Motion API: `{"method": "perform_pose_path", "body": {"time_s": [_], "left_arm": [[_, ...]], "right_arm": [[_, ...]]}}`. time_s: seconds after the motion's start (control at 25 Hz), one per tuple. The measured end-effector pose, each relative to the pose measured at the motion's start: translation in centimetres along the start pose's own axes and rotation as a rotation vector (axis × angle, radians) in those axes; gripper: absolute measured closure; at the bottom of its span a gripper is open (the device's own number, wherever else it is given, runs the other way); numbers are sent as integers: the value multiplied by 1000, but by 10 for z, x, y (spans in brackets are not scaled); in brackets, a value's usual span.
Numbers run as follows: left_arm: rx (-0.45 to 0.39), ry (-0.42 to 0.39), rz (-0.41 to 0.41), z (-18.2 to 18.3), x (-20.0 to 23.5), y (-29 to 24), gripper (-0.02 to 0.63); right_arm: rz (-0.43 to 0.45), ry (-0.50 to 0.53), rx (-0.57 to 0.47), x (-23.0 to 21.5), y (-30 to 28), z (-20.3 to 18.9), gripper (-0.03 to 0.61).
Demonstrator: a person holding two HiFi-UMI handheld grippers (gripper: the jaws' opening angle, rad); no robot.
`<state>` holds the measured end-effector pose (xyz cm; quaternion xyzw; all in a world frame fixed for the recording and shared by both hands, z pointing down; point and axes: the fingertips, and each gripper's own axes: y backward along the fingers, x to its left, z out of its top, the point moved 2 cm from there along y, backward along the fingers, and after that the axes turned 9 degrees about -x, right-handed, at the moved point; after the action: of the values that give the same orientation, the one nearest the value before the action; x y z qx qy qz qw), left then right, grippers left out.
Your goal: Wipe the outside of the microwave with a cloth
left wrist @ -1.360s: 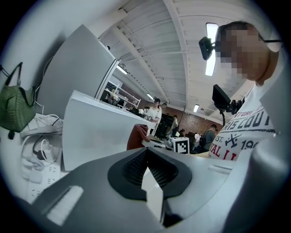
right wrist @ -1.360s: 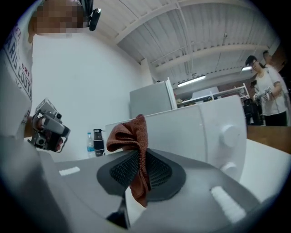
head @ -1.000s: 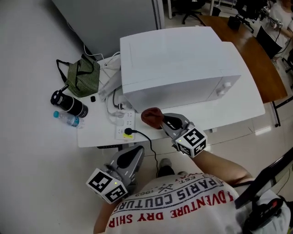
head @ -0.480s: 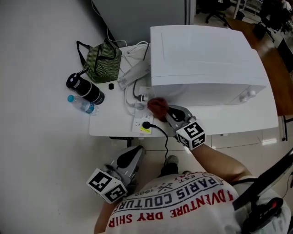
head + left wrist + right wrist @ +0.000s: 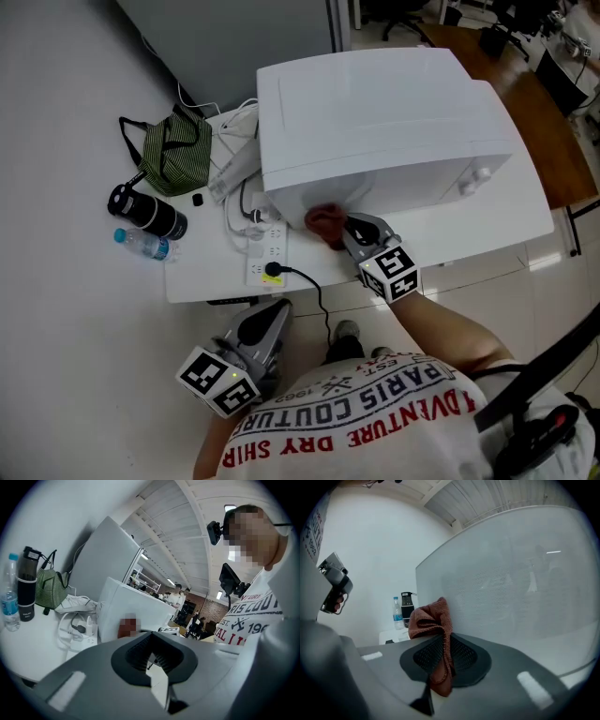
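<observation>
Rust-red cloth [image 5: 323,223] is pinched in the right gripper [image 5: 347,228], whose jaws are clamped on it with a fold bunched above the tips and a tail hanging below. It sits at the lower near-left corner of the white microwave [image 5: 375,103]. From above it seems to meet the wall there, yet in the right gripper view the cloth [image 5: 433,620] stands just beside the pale, faintly speckled panel [image 5: 515,583], and I cannot tell whether they touch. The oven's front is seen so steeply that only two knobs at its right end show. Its far side is hidden. The left gripper [image 5: 278,311] hangs off the table, low by the person's printed shirt [image 5: 356,412]; in its own view the jaws of that gripper [image 5: 152,656] are drawn together with nothing between them. The white table [image 5: 525,225] leaves only a narrow bare strip along the oven's front and right side. To the left the room is tighter: a power strip [image 5: 265,253] lies just beside the cloth, a black plug in it with a cable dropping over the near edge, and white leads tangle behind it against the oven's side. Farther left, well apart from the oven — a striped green bag [image 5: 173,155], a black flask [image 5: 145,213] on its side and a small water bottle [image 5: 141,244] lie near the table's left edge. A wooden desk [image 5: 544,122] is cut off at the right of the head view.
</observation>
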<state>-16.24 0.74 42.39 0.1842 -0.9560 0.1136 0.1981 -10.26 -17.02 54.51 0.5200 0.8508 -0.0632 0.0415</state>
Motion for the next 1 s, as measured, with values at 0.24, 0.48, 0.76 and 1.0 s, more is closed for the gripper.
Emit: {"method": "perform_pose_path", "body": {"time_s": [0.24,0.48,0.76,1.0], "left_arm": [[44,-13,-121,-5,-26,-42,612],[87,-23,-226,-10,-51,-77,613],[135,-35,-290,-17,-63,-97,612],[142,-48,-322,-12,-71,-110,612]], "right_arm": [[-148,-3,-16,-55,47,8,540],[-295,-2,-29,-111,95,16,540],[-467,0,-42,-170,149,21,538],[-497,20,-9,-187,166,21,538]]}}
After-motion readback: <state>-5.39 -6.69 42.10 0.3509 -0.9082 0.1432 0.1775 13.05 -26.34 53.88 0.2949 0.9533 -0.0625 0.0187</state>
